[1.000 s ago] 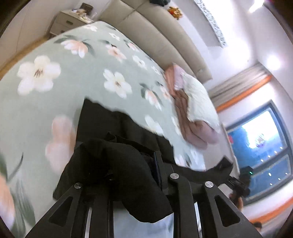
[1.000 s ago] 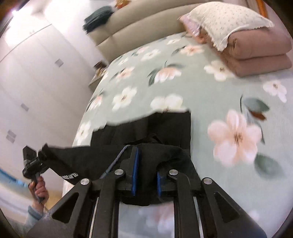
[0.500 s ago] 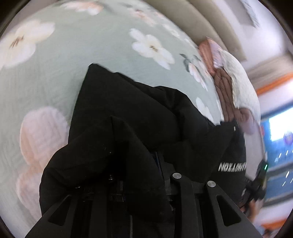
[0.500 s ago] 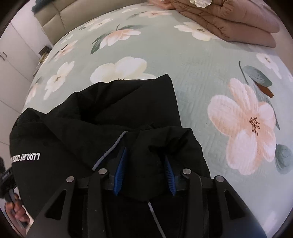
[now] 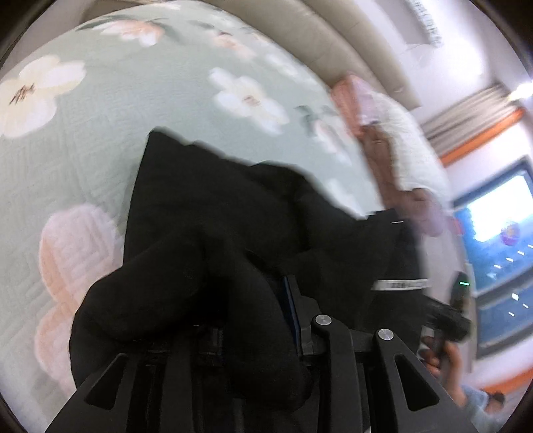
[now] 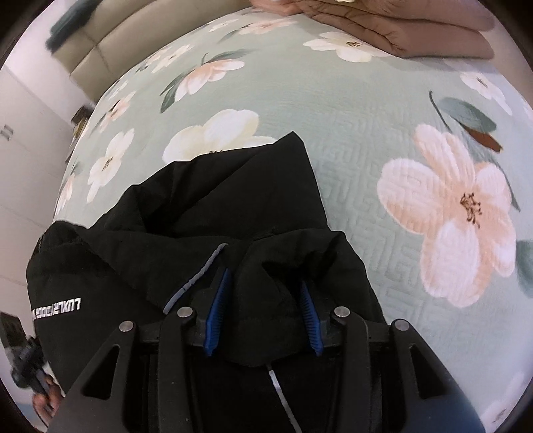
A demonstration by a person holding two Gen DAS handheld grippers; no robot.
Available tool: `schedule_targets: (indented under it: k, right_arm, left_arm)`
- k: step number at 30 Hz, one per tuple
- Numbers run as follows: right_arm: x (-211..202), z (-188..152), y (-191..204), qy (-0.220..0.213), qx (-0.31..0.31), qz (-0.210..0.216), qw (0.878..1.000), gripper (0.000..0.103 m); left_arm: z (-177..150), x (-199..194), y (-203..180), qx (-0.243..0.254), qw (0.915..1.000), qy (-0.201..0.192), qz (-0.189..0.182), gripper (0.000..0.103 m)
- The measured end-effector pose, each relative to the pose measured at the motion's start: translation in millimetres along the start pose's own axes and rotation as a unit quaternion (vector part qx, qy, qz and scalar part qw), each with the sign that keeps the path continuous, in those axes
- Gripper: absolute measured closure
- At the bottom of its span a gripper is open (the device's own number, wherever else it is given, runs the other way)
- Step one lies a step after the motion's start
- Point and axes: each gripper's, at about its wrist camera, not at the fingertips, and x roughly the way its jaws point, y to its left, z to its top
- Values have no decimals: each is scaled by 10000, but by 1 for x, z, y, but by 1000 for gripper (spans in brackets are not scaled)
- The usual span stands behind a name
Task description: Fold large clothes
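Note:
A large black garment [image 5: 233, 213] with white lettering lies partly folded on the green floral bedspread [image 5: 83, 140]; it also shows in the right wrist view [image 6: 216, 206]. My left gripper [image 5: 246, 313] is buried in bunched black cloth; only its right blue pad shows, and the left finger is hidden. My right gripper [image 6: 263, 309] has its blue pads [image 6: 216, 309] spread apart, with a fold of the black garment lying loosely between them. The other gripper appears at the edge of each view.
A folded pink quilt [image 6: 399, 30] with a white pillow [image 5: 409, 143] lies at the far side of the bed. A beige headboard [image 6: 126, 43] stands behind. The bedspread [image 6: 399, 140] to the right of the garment is bare. A window [image 5: 499, 219] is at right.
Both grippers came down and laid the held edge over the rest of the garment. The right gripper's pads have spread from closed to wide apart.

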Motion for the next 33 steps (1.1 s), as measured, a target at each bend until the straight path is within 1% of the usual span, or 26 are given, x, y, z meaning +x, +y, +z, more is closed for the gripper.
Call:
schedule_targets:
  k: [1,3,4,5,6,7,8,9,11,12,14,15,16,18,21,22,24,25,26,27,28,29,30,31,32,33]
  right_arm:
    - [-12,1,-2,-68,-69,125,9999,57]
    - [-40,6,-7,-243,-262,215,9991,54]
    - [-59,10,-13,-338,-318,240,9986,44]
    - [-78,14,-19,-430,-336,394,9977,34]
    - [-89,17,-22,-491,-346,515,9969,29]
    - [-105,21,-26,-592,-389,636,9955,19]
    - [-113,23,-27,-646,-466,646,9947,15]
    - [-118,26,-26,-659,-607,613,9941,15]
    - [-109,30,-20,-508,-931,554,9928,15]
    - [-95,32,-12,-408,-1137,426,9918,15]
    - [-69,37,2,-246,-1484,242,9883,15]
    - [-60,38,4,-217,-1588,203,9869,15]
    - [-48,43,8,-225,-1711,112,9849,15]
    - [-35,52,9,-323,-1822,-65,9827,15]
    - [-22,59,7,-268,-2010,48,9792,15]
    - [-16,60,8,-186,-2103,99,9774,15]
    - [-2,63,10,-63,-2205,139,9753,15]
    - [5,64,10,-12,-2203,204,9752,15]
    - [13,66,11,61,-2170,335,9756,15]
    - [18,67,13,113,-2150,430,9756,16]
    - [23,66,16,150,-2169,548,9745,40]
    - [25,64,22,149,-2283,448,9725,84]
    - [23,62,25,92,-2378,350,9706,88]
    - [16,56,29,-129,-2552,116,9667,88]
    - [10,53,32,-239,-2624,-16,9647,89]
    - [1,51,32,-338,-2635,-86,9640,89]
  left_arm:
    - [1,-21,-4,54,9994,-188,-294,73]
    - [6,-55,-4,-88,9963,-235,-820,63]
    - [10,-70,0,-303,9930,-165,-1128,62]
    - [14,-80,3,-447,9906,-100,-1287,60]
    - [17,-91,5,-542,9893,-36,-1356,57]
    - [20,-101,4,-525,9903,-5,-1288,54]
    - [22,-108,3,-493,9912,34,-1228,46]
    - [23,-114,1,-498,9903,90,-1296,42]
    - [23,-126,0,-522,9847,49,-1662,36]
    - [23,-131,-2,-460,9863,-103,-1583,28]
    - [25,-129,-6,-203,9969,-372,-663,22]
    - [27,-121,-5,-64,9993,-332,-135,22]
    - [30,-107,-4,36,9992,-210,339,22]
    - [36,-84,7,-10,9969,-127,773,22]
    - [47,-60,29,-316,9924,-237,1161,22]
    - [51,-54,37,-445,9925,-219,1114,22]
    - [55,-45,48,-563,9949,-72,838,22]
    - [58,-33,54,-589,9955,152,728,22]
    - [60,-23,58,-619,9948,306,744,22]
    - [62,-11,65,-713,9936,508,716,23]
    - [62,-4,70,-800,9930,605,621,23]
    - [61,1,71,-886,9935,579,413,30]
    - [61,0,65,-788,9956,446,250,64]
    - [61,-1,53,-511,9968,379,484,84]
    - [61,-4,44,-319,9961,329,751,90]
    - [61,-10,31,-126,9951,167,967,91]
